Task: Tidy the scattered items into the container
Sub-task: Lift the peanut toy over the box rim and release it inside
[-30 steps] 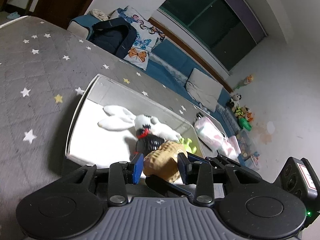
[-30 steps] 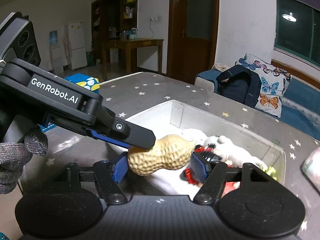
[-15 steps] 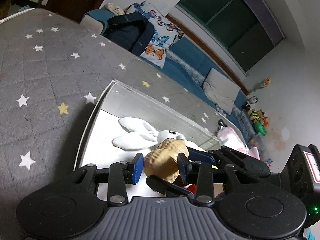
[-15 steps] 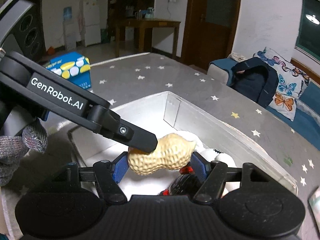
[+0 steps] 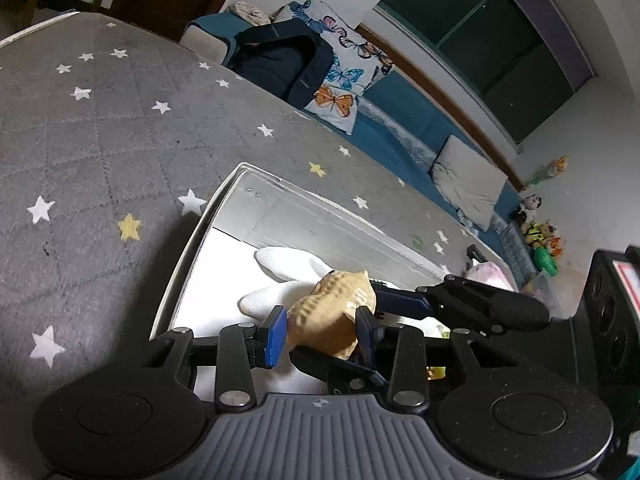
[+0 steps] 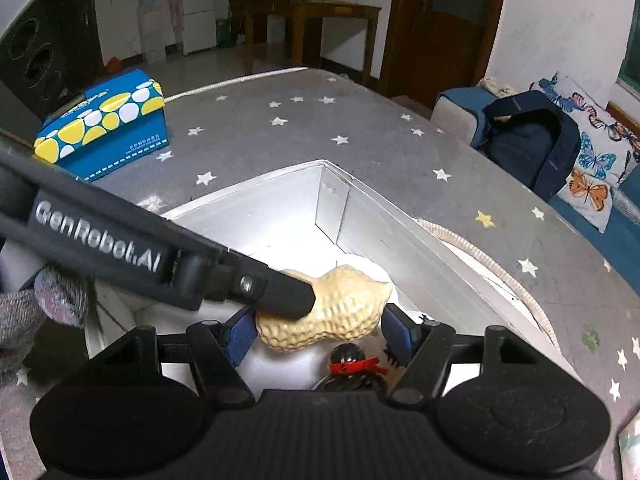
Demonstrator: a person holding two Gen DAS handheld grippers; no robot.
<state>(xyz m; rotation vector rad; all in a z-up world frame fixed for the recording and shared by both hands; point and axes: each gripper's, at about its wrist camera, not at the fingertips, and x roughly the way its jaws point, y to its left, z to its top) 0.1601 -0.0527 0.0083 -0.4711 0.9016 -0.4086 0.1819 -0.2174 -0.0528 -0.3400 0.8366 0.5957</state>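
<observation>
Both tools meet on the peanut toy (image 6: 326, 312). The left tool (image 5: 322, 334) grips it across the middle between its blue pads, and the right tool (image 6: 320, 330) brackets its two ends, seemingly clamped too. The toy hangs above the open white container (image 6: 280, 200), over the white plush rabbit (image 5: 288, 268). Compared with a second ago, the pair has carried it farther in toward the container's far corner; the black toy with a red band (image 6: 354, 364) now sits nearer the right tool's base. The container rests on the grey star-patterned bed (image 5: 100, 140).
</observation>
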